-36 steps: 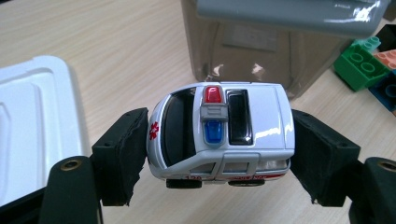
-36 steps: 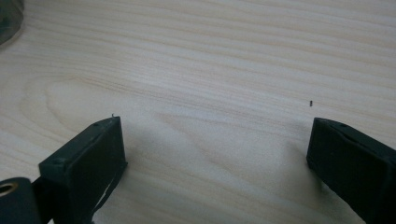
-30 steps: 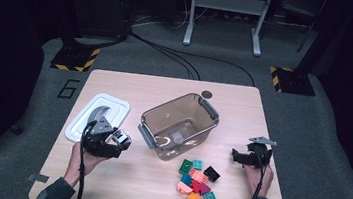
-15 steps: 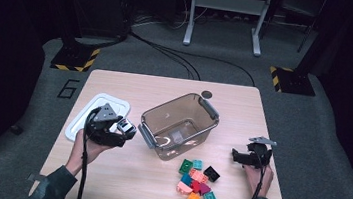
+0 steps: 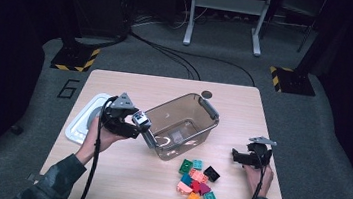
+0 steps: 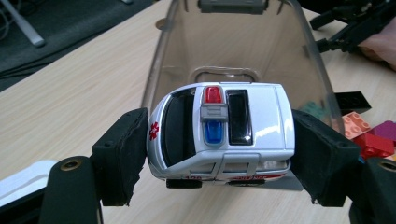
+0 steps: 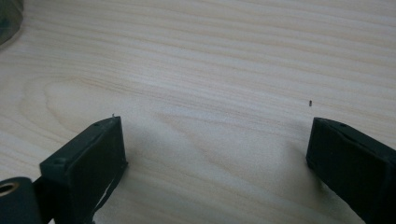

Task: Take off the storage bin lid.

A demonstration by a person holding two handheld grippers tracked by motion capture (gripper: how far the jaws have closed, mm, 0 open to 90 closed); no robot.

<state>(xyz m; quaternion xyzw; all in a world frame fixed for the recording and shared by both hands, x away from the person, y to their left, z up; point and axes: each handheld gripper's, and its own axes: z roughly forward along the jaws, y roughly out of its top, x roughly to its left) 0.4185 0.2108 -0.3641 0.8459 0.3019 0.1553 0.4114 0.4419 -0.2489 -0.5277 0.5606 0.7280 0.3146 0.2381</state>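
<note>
The left gripper [image 5: 137, 124] had its fingers [image 6: 122, 156] clenched on a toy ambulance [image 6: 223, 131], one pad pressed against the car's front end and the other against its rear. In the left gripper view the ambulance was white, with a red and a blue light on its roof and a red cross on its side, and it was off the desk [image 5: 120, 173], just at the near-left end of the clear bin [image 5: 180, 125]. In the high view the car [image 5: 141, 121] sat just beside the bin's grey handle, with the left hand [image 5: 102, 139] under the gripper.

The bin stood near the middle of the desk, set at a slant. A white lid [image 5: 81, 124] lay at the desk's left side, partly behind the left gripper. A heap of coloured bricks [image 5: 197, 181] lay on the near side of the bin, well apart from the car.

The right gripper [image 5: 246, 157] rested at the right of the desk, right of the bricks. Its fingers [image 7: 88, 161] were released, spread wide with only bare wood between them.
</note>
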